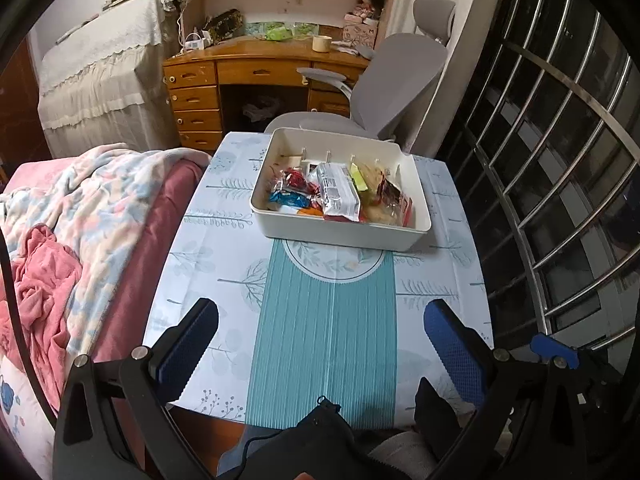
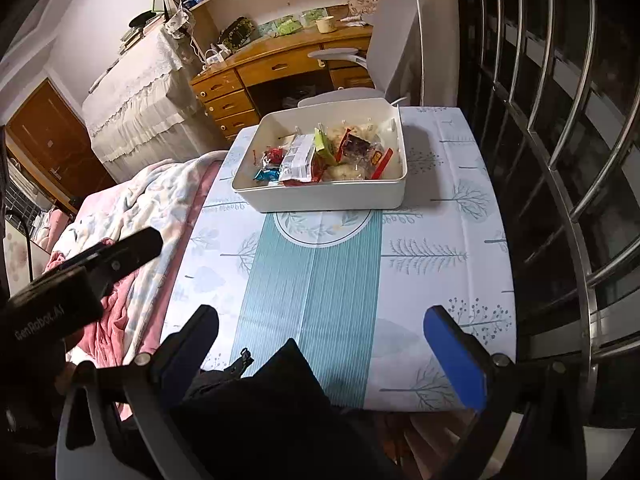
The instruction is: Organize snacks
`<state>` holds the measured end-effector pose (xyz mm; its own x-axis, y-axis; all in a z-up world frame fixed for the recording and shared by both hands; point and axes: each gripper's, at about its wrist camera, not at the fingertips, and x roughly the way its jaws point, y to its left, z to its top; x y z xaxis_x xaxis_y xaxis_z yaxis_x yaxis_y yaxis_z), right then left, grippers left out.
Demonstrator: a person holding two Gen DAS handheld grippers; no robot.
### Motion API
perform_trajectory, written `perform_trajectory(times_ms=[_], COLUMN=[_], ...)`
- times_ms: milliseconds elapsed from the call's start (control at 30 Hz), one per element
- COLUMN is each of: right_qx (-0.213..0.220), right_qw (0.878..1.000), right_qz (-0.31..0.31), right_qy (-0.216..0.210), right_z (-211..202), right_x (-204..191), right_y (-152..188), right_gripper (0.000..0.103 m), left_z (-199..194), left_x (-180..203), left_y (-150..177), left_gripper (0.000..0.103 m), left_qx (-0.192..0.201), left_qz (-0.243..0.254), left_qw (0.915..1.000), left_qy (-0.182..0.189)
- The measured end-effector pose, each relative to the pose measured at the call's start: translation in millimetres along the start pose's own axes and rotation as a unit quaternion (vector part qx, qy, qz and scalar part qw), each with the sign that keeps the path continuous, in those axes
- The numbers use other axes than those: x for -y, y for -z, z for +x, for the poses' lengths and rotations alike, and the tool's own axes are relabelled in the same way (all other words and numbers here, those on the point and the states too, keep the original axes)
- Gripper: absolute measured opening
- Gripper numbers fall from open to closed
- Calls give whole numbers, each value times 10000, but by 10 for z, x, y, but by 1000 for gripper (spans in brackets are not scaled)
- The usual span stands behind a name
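Observation:
A white rectangular bin point(image 1: 280, 228) sits at the far end of the small table point(image 1: 224, 280); it also shows in the right wrist view point(image 2: 320, 200). It holds several snack packets: a grey-white pouch point(image 1: 338, 192), a red packet point(image 1: 294, 180), a blue packet point(image 1: 288, 199), a green-edged packet point(image 1: 358, 176) and clear packs with red labels point(image 1: 390, 200). My left gripper point(image 1: 320, 320) is open and empty above the near part of the table. My right gripper point(image 2: 320, 322) is open and empty there too. The left gripper's body point(image 2: 80, 276) shows at left in the right wrist view.
A bed with pink and pastel blankets point(image 1: 80, 220) borders the table's left side. A grey office chair point(image 1: 384, 88) and a wooden desk point(image 1: 256, 64) stand behind the table. A metal window grille point(image 1: 560, 160) runs along the right. Dark clothing point(image 2: 260, 400) lies at the near edge.

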<state>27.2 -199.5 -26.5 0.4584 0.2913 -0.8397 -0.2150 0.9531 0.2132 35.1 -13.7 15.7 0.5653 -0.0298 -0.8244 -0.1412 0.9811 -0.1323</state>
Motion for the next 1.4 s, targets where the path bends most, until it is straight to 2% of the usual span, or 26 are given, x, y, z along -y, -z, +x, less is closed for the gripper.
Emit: perform_trajectory(times_ms=[233, 700, 1000, 1400], right_qx=[-14, -184, -375, -441], right_qw=[10000, 9997, 9991, 9988], right_qz=[-96, 23, 24, 23], right_qy=[19, 174, 205, 192], right_z=[17, 56, 124, 146], right_x=[-31, -21, -60, -58], right_y=[5, 40, 58, 75], right_gripper=[103, 103, 103, 103], left_z=[31, 82, 161, 165], left_x=[-38, 47, 19, -12], left_y=[18, 55, 102, 119], left_gripper=[102, 102, 102, 102], left_qx=[-29, -199, -401, -418], left_qz=[-173, 45, 26, -5], left_qw=[9998, 9998, 9992, 9991], left_qy=[-91, 6, 47, 55])
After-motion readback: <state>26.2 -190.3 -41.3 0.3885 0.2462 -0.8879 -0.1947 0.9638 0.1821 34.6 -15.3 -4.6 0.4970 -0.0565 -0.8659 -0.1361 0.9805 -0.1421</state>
